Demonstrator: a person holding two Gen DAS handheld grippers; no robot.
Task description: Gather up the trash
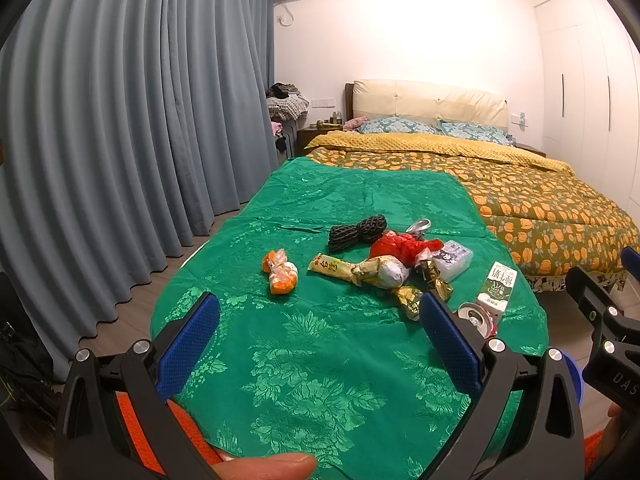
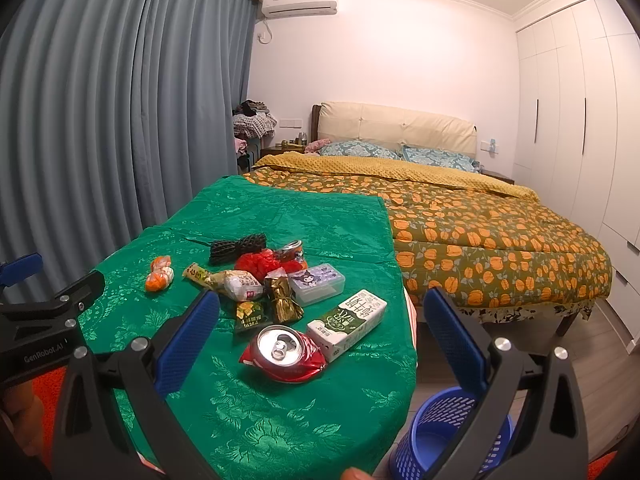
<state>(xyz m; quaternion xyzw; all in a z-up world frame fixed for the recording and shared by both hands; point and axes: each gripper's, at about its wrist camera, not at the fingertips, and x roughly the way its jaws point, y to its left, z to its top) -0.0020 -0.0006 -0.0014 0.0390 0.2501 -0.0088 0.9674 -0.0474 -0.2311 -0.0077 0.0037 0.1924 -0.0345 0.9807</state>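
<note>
Both tools, left (image 1: 320, 336) and right (image 2: 322, 338), hung spread apart, empty. Crushed red can (image 2: 283, 354) lay nearest the tabletop's (image 2: 256, 420) right edge; best pinched across its flattened sides, then carried to the blue basket (image 2: 444, 436).

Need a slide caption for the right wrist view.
Open right gripper hovers over crushed red can and milk carton on green tablecloth; blue bin below.

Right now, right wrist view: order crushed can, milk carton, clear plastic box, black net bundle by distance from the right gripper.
1. Crushed can, nearest the right gripper, between its fingers.
2. Milk carton, just right of it.
3. Clear plastic box, mid-pile.
4. Black net bundle, far side.
</note>
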